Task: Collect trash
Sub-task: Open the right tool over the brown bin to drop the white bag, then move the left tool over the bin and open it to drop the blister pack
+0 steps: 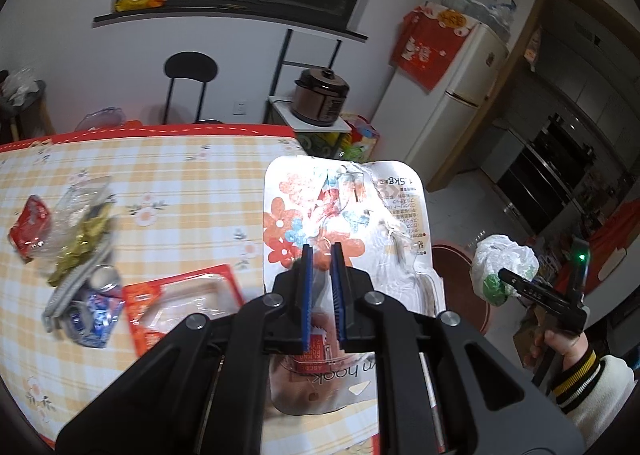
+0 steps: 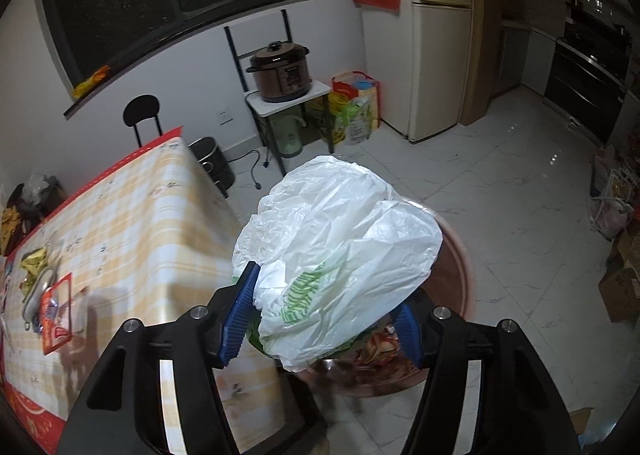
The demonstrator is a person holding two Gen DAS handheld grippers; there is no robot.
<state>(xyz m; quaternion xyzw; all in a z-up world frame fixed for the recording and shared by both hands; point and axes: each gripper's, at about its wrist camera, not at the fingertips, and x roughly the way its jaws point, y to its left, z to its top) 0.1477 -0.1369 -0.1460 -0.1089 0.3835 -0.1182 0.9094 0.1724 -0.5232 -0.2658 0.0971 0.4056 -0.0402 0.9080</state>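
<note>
My left gripper (image 1: 322, 251) is shut on a clear blister pack with a flowered card (image 1: 372, 215), held over the table's right edge. My right gripper (image 2: 324, 291) is shut on a crumpled white plastic bag (image 2: 344, 231) with green print, above a round red basin (image 2: 456, 275) on the floor. In the left wrist view the right gripper (image 1: 506, 275) and the bag (image 1: 502, 259) show at the right, with a hand in a striped cuff behind. On the checked tablecloth (image 1: 180, 183) lie a crushed can (image 1: 96, 307), an orange-edged blister pack (image 1: 180, 303), a red wrapper (image 1: 30, 223) and a clear bag with gold wrappers (image 1: 80, 231).
A brown cooker (image 2: 280, 73) stands on a small white rack by the wall, with a fridge (image 2: 440, 55) to its right and filled bags (image 2: 356, 107) between them. A black chair (image 1: 190, 83) stands behind the table. Cardboard boxes (image 2: 620, 287) sit at the far right on the tiled floor.
</note>
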